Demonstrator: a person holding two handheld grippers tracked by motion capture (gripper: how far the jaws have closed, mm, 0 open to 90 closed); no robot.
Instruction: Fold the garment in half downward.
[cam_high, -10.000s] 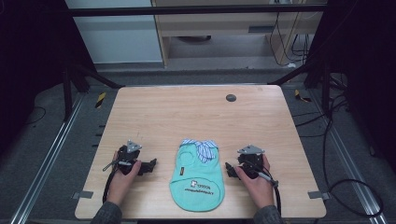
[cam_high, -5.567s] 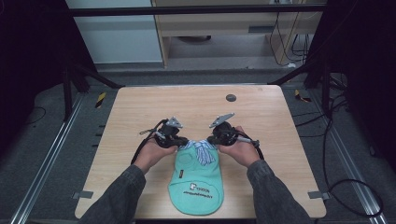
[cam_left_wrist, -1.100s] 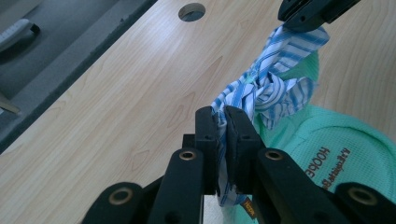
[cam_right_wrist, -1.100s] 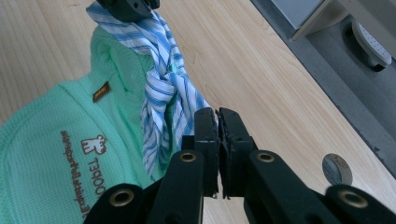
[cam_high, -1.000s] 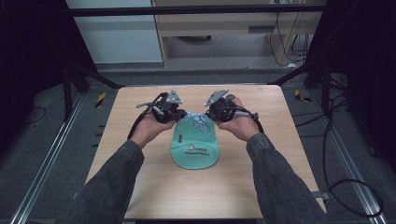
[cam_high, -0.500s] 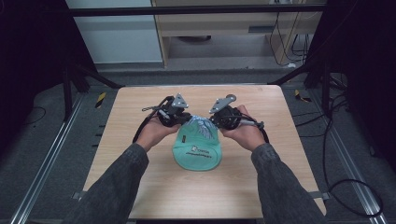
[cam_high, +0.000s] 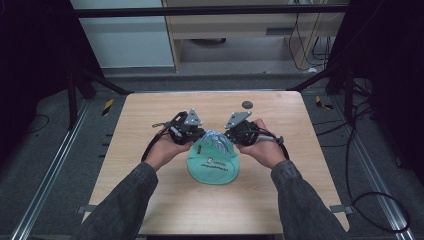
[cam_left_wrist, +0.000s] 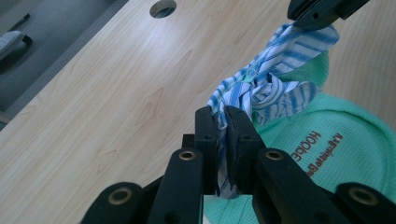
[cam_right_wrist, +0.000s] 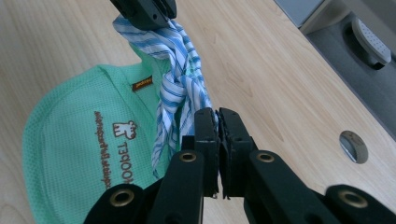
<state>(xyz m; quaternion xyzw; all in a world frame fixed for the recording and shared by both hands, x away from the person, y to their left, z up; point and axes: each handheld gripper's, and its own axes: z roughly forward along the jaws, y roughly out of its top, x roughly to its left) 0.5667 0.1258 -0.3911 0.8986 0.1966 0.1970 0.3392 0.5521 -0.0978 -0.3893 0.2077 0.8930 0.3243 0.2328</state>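
A mint-green mesh garment (cam_high: 212, 167) lies on the wooden table (cam_high: 140, 130), just nearer the person than the table's middle, with brown printed lettering (cam_right_wrist: 113, 151) on its upper face. At its far edge sits a blue-and-white striped fabric tie (cam_high: 216, 140), bunched into a knot and lifted above the green cloth. In the left gripper view the left gripper (cam_left_wrist: 221, 122) has its jaws closed almost together on one end of the striped tie (cam_left_wrist: 261, 79), pinching the cloth between them. In the right gripper view the right gripper (cam_right_wrist: 217, 122) is likewise clamped tight on the other end of the tie (cam_right_wrist: 180, 88), with striped cloth showing in the narrow slit between the jaws. From above, the two grippers face each other across the knot, each held in a hand, left hand (cam_high: 167, 147) and right hand (cam_high: 262, 147) on either side of the garment. Beyond the garment, near the table's far edge, is a round dark grommet (cam_high: 247, 104).
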